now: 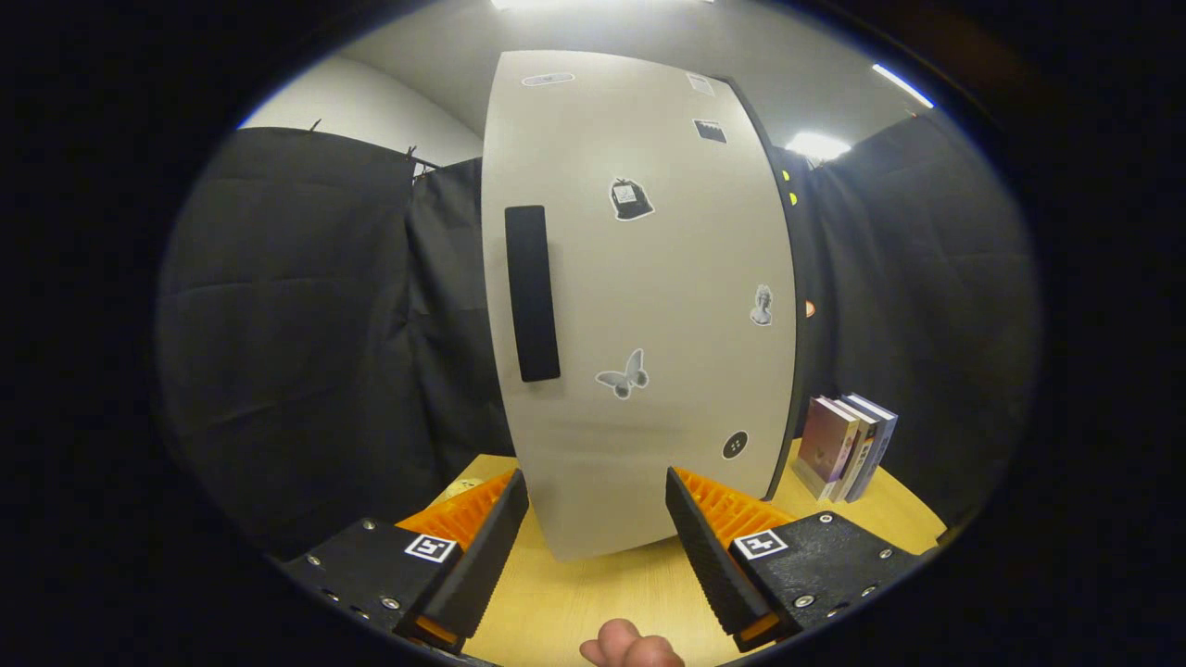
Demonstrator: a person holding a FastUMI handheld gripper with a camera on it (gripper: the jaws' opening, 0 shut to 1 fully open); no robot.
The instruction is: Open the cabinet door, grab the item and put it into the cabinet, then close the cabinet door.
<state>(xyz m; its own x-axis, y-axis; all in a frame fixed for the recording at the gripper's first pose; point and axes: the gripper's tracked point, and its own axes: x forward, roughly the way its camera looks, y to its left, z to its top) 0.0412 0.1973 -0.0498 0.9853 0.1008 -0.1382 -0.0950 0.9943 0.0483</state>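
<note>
Gripper (598, 537) spread wide, nothing between the fingers; left finger (482, 547) and right finger (709, 556) stand well apart, each carrying a square marker tag on its mount. Below and between the finger bases, a bit of the person's hand (632, 647) shows at the near side.

Under the fingers: light wooden table (593, 602), bare in the gap between them. A small pale round thing (463, 485) lies on the table just past the left finger, mostly hidden by it; cannot tell what it is.

Just ahead of the fingertips: cabinet door (639, 306), pale, tall, its lower end reaching down into the gap between the two tips. Whether the tips touch the panel cannot be told; they look close beside it, one on each side of its bottom corner. Door face carries a long black vertical handle (532, 293) near its left side, above the left fingertip. Stickers scattered across the panel: a butterfly (623, 374) low and central, a small bust figure (762, 306) toward the right side, a dark round one (735, 445) lower right, a few more higher up. Dark edge runs down the door's right side.

Right of the door and beyond the right finger: a few books (845, 447), standing upright together on the table, close by the door's lower right corner.

Farthest back: black cloth wall (306, 324) on both sides, white ceiling with lit strips above.
</note>
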